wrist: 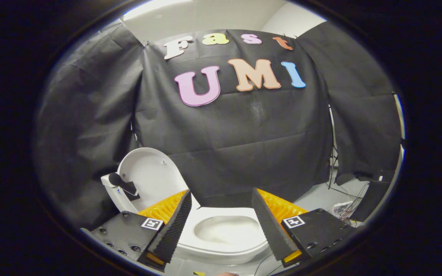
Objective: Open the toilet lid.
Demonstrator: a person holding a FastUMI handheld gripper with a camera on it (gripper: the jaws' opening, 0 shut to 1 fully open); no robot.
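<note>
**Lid up, claw clear: the risk is a fall-back**

The lid [150, 174] stands raised beyond the claw's left finger, leaning back over the tank side, and the seat [226, 232] with its bowl lies between and just ahead of the 2 fingers. The claw [221, 224] is spread wide and grips nothing. The lid looks open, so the job seems done. If it is not past its balance point, it could drop back onto the seat. A careless pull-away by the left finger could clip its edge. Loose cables [345, 209] lie on the floor beyond the right finger.
</note>
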